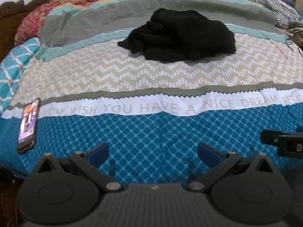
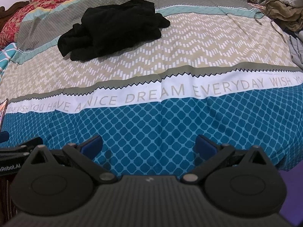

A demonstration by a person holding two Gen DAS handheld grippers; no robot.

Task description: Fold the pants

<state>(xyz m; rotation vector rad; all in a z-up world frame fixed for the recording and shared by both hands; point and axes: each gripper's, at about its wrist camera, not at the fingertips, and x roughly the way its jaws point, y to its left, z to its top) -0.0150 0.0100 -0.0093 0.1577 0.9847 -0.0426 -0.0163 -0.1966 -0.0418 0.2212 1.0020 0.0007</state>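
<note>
Left wrist view: black pants lie crumpled on the bed, both tools empty.

A phone rests at the bed's left edge; the pants sit heaped mid-bed, well beyond the left gripper, its jaws spread apart over the blue quilt. The right gripper likewise gapes with nothing between; tan clothes pile far right.

The right gripper hangs over the bed's near edge, its blue-padded jaws spread wide with nothing between them. Well beyond, black pants lie crumpled on the patterned bedspread, across its beige zigzag band. A heap of olive-drab clothes sits at the far right.
</note>
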